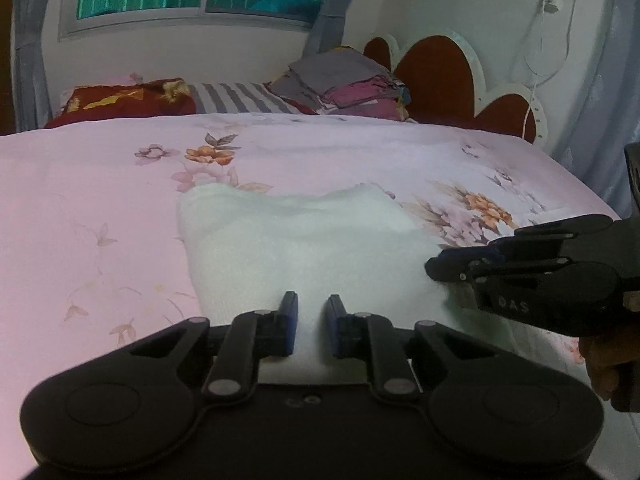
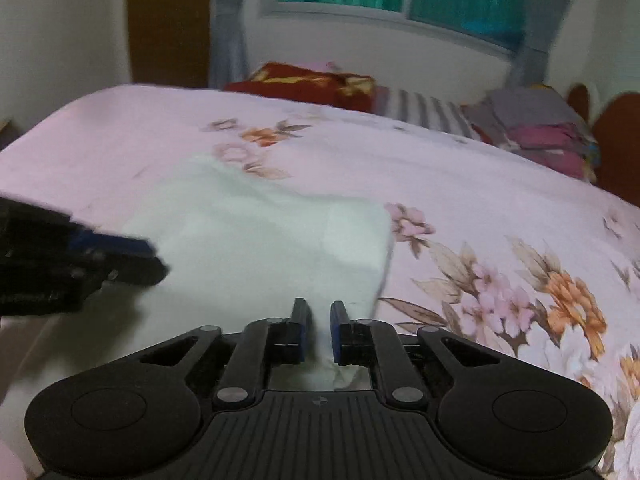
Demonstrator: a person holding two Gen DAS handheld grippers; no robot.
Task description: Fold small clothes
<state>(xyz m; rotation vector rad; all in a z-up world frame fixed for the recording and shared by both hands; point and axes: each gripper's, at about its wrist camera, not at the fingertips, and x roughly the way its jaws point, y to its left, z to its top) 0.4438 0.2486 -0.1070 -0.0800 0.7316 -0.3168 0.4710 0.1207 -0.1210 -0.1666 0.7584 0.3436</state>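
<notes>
**White garment pinched at its near edge by both tongs**

A small white knitted garment (image 1: 304, 236) is seen spread on a pink floral bedspread (image 1: 100, 200), stretching away from both tongs towards the far side of the bed. Its near hem is caught between the blue pads of the left gripper (image 1: 313, 322), whose jaws are drawn nearly together on the cloth. The right gripper (image 2: 319, 326) is likewise narrowed on a bunched fold of the same hem, with white fabric seen squeezed between its pads and gathered behind them. In the left wrist view the right gripper is found just beside the garment's right corner, lying on its side. In the right wrist view the left gripper is seen at the garment's left edge. Beyond the tongs, well apart from the garment, a stack of folded clothes (image 1: 352, 84) is set by the headboard (image 1: 440, 80)
</notes>
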